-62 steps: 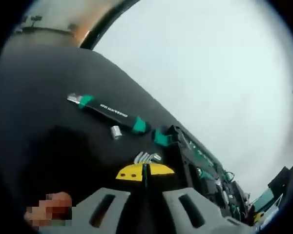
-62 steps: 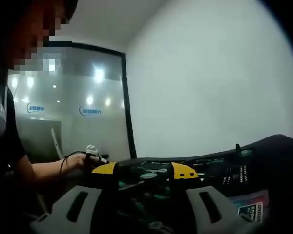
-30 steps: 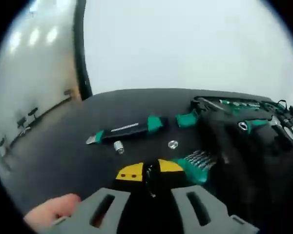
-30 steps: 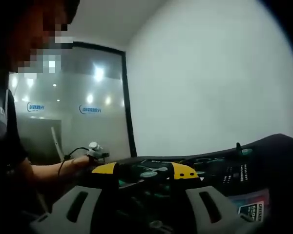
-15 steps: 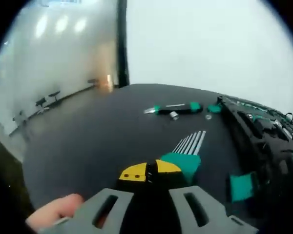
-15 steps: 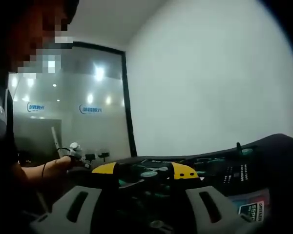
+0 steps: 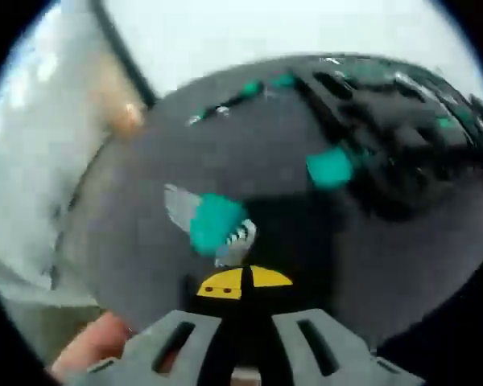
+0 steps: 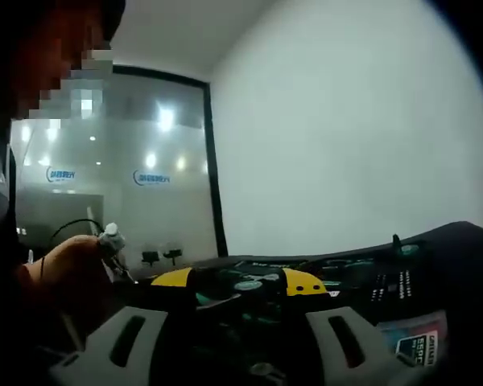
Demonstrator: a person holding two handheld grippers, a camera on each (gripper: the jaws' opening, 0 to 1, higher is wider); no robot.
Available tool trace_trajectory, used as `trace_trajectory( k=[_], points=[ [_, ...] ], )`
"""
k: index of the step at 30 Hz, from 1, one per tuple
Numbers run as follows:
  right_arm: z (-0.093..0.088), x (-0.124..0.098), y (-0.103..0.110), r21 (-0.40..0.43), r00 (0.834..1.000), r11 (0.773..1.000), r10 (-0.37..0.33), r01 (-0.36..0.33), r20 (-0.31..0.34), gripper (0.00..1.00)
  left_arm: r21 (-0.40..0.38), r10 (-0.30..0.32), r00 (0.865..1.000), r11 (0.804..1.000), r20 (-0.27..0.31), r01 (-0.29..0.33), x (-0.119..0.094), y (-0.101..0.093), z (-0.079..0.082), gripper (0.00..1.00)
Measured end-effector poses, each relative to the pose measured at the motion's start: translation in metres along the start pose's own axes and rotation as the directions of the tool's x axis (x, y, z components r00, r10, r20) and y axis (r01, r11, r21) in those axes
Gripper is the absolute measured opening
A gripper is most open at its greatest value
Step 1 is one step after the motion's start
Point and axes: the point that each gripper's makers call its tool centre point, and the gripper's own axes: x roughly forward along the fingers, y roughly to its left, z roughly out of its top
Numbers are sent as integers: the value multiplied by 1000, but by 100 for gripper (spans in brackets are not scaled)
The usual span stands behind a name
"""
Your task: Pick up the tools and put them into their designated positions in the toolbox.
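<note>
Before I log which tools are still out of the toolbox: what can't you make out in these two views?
- Left gripper view: motion blur smears the green hex key holder, so the keys can't be counted.
- Same view: the far screwdriver is too small and blurred to read.
- Right gripper view: the toolbox is seen edge-on, with its slots behind the right gripper.

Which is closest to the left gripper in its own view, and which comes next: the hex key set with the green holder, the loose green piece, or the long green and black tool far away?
From the left gripper:
1. Hex key set, just ahead of the jaws, slightly left.
2. Loose green piece, farther out, to the right, beside the toolbox.
3. Long green and black tool, farthest, near the table's far edge, blurred.
</note>
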Motion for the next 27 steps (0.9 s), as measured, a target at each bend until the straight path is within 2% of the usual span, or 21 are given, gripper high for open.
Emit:
trace_trajectory(
  k=[2, 4, 5, 6, 9, 10, 11, 12, 13, 14, 15, 16, 18, 20, 21, 22, 23, 24, 25, 26, 27],
  points=[
    [0, 0, 0, -1, 1000, 1000, -2, 2, 2, 39, -4, 0, 996, 1000, 90, 1, 2, 11, 17, 14],
    [0, 0, 0, -6, 1000, 1000, -2, 2, 0, 39, -128, -9, 977, 991, 215, 37, 2, 20, 38, 21],
    [-1, 1, 0, -9, 1000, 1000, -3, 3, -4, 39, -170, -15, 953, 983, 302, 69, 6, 27, 52, 24],
    [-2, 1, 0, -12, 1000, 1000, -4, 4, -10, 39, -222, -6, 923, 970, 384, 99, 7, 32, 63, 24],
    [-4, 1, 0, -20, 1000, 1000, -7, 7, -20, 39, -227, 48, 853, 970, 519, 84, 12, 38, 73, 21],
    [-5, 1, 0, -22, 1000, 1000, -7, 7, -21, 39, -205, 43, 855, 976, 517, 74, 21, 38, 68, 19],
    [-5, 1, 0, -23, 1000, 1000, -8, 8, -22, 39, -171, 4, 899, 982, 437, 79, 38, 34, 54, 18],
    [-5, 1, 0, -25, 1000, 1000, -11, 10, -23, 39, -157, -27, 937, 984, 349, 87, 49, 29, 37, 17],
    [-5, 1, -1, -27, 1000, 1000, -12, 11, -24, 39, -151, -37, 962, 985, 271, 81, 51, 16, 21, 16],
    [-5, 1, -1, -27, 1000, 1000, -12, 12, -23, 39, -234, 4, 931, 968, 364, 87, 48, 20, 34, 15],
    [-4, 1, -1, -28, 1000, 1000, -14, 13, -21, 39, -161, -46, 928, 980, 371, 113, 42, 13, 32, 15],
    [-4, 1, -1, -28, 1000, 1000, -14, 14, -21, 39, -179, -56, 932, 976, 358, 127, 42, 11, 30, 15],
    [-4, 1, -1, -28, 1000, 1000, -13, 12, -24, 39, -196, -52, 929, 972, 366, 132, 38, 12, 30, 15],
    [-6, 2, 0, -31, 1000, 999, -10, 9, -30, 39, -140, -72, 928, 981, 364, 131, 41, 9, 31, 15],
    [-6, 2, 1, -32, 999, 999, -7, 6, -34, 39, -125, -93, 926, 981, 365, 148, 39, 7, 31, 11],
    [-7, 3, 2, -34, 999, 999, -5, 4, -37, 39, -128, -121, 923, 975, 366, 179, 37, 3, 32, 3],
    [-8, 3, 2, -36, 999, 999, -3, 2, -41, 39, -146, -198, 916, 954, 350, 262, 35, -9, 30, 3],
    [-8, 3, 3, -39, 999, 999, -3, 1, -43, 39, -177, -233, 898, 932, 374, 316, 32, -16, 33, 3],
    [-8, 3, 3, -42, 999, 999, -3, 1, -44, 39, -202, -214, 897, 929, 388, 309, 36, -10, 36, 3],
    [-8, 2, 3, -44, 999, 999, -3, 2, -44, 39, -199, -200, 899, 935, 389, 294, 36, -7, 36, 4],
    [-8, 2, 3, -45, 999, 999, -4, 2, -44, 39, -170, -181, 895, 948, 408, 269, 37, -5, 37, 10]
  ],
)
